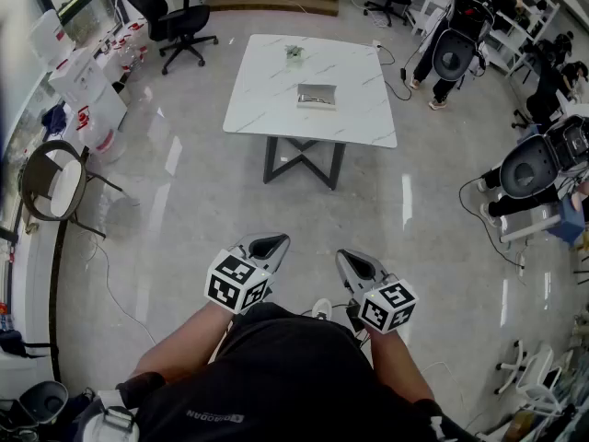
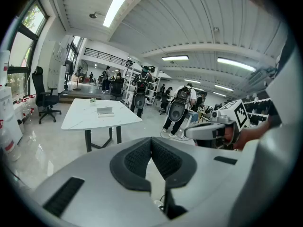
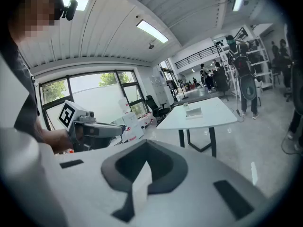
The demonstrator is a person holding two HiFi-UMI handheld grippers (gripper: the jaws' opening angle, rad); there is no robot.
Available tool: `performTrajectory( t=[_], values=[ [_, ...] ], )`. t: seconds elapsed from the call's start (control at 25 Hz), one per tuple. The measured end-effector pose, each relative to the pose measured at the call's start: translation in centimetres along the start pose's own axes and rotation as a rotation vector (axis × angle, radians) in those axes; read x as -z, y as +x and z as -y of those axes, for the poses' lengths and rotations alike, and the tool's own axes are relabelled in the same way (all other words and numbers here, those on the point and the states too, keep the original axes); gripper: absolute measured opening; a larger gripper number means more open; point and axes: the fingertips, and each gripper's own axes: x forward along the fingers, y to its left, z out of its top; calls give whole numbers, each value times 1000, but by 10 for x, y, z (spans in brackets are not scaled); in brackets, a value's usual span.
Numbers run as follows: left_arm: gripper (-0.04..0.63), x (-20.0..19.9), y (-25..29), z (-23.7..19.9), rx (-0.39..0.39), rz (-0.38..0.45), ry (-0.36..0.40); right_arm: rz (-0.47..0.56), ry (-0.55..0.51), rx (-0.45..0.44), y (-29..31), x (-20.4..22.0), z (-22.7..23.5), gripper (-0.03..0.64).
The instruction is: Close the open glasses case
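White marble-patterned surface (image 1: 262,95) stands well ahead of both hand-held grippers, out of reach, with bare glossy floor (image 1: 304,215) between it and you.

Glasses case (image 1: 317,96): grey, rectangular, lying near the middle of the surface. It is straight ahead and far beyond the tips of either hand-held gripper. It is too small here to read the lid position with confidence. A small green item (image 1: 294,53) sits beyond the case, nearer the far edge.

Left hand-held gripper (image 1: 269,244): you hold it low and close to your body, with the marker cube toward you. In the left gripper view the jaw tips meet, with nothing between the dark pads (image 2: 137,157). The case (image 2: 104,111) shows far off, up and left of the tips.

Right hand-held gripper (image 1: 354,261): it is level with the left one and just beside it, apart from it. In the right gripper view the jaws are also together at the tips and empty. The case (image 3: 193,112) lies far ahead, up and right of the tips.

A black office chair (image 1: 175,21) stands ahead and to the left, past the surface.
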Motion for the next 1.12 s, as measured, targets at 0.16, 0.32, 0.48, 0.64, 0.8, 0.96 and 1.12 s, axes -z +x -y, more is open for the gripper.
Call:
performTrajectory(
  t=[0.16, 0.32, 0.48, 0.64, 0.8, 0.96, 1.12],
  values=[
    [5, -4, -2, 1, 1, 9, 5, -4, -4, -3, 1, -2, -2, -3],
    [5, -6, -2, -2, -2, 12, 8, -3, -13, -7, 4, -4, -2, -3],
    [5, -5, -3, -4, -4, 17, 10, 4, -19, -10, 6, -5, -4, -3],
    [5, -4, -1, -7, 4, 14, -13, 12, -15, -10, 9, -7, -6, -2],
    [5, 1, -3, -9, 20, 9, -63, -7, -27, 1, 12, -5, -12, -2],
    [5, 4, -8, -11, 29, 14, -39, 7, -7, -1, 15, -2, -18, -2],
    [5, 3, -14, -15, 42, 18, -21, 7, -13, 6, 21, -1, -27, -2]
  ],
)
